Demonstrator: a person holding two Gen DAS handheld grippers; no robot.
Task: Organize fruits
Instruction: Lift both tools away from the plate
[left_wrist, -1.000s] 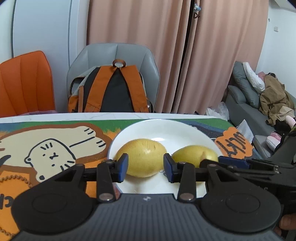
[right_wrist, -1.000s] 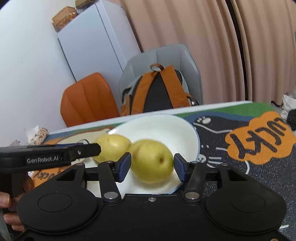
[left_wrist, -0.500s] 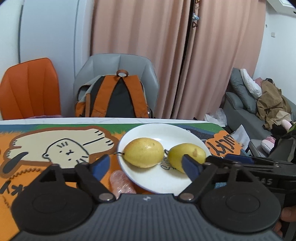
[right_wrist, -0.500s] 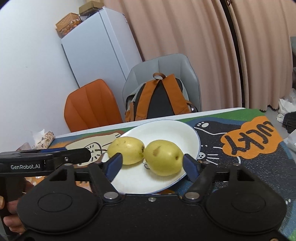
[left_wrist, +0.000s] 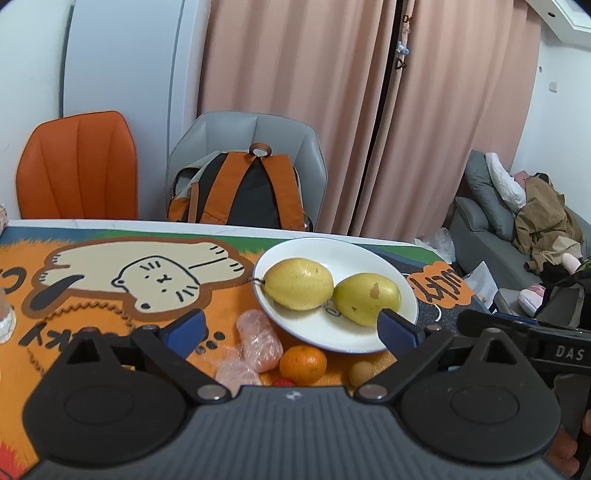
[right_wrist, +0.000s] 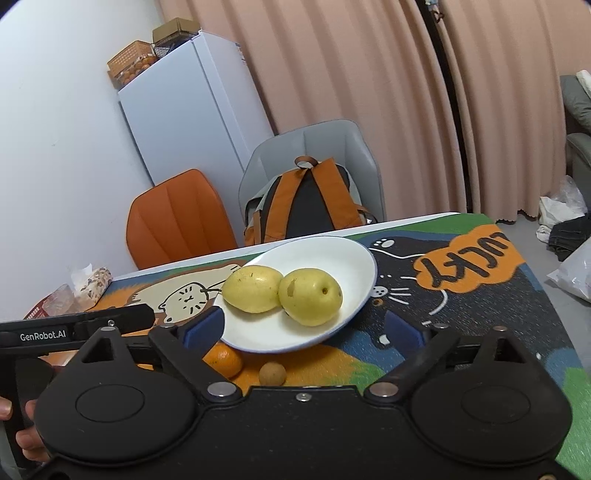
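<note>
Two yellow pears lie side by side on a white plate (left_wrist: 354, 254) (right_wrist: 351, 254): the left pear (left_wrist: 299, 283) (right_wrist: 253, 288) and the right pear (left_wrist: 366, 298) (right_wrist: 310, 296), which shows a small bruise. My left gripper (left_wrist: 291, 328) sits back from the plate's near edge, its jaws opening wide with nothing gripped. My right gripper (right_wrist: 304, 328) also stands back, its jaws opening, empty. A small orange (left_wrist: 303, 363) (right_wrist: 223, 360) and a tiny brown round fruit (left_wrist: 361, 372) (right_wrist: 272, 373) lie on the mat just in front of the plate.
Pink wrapped packets (left_wrist: 258, 338) lie left of the orange. A cartoon mat (left_wrist: 110, 295) covers the table. Behind stand an orange chair (left_wrist: 77, 166), a grey chair with a backpack (left_wrist: 240, 188), a white fridge (right_wrist: 192, 110) and a sofa (left_wrist: 517, 229) at right.
Both grippers let go of the pears, opened wide and drew back and up from the plate. The orange, small brown fruit and pink packets have come into view.
</note>
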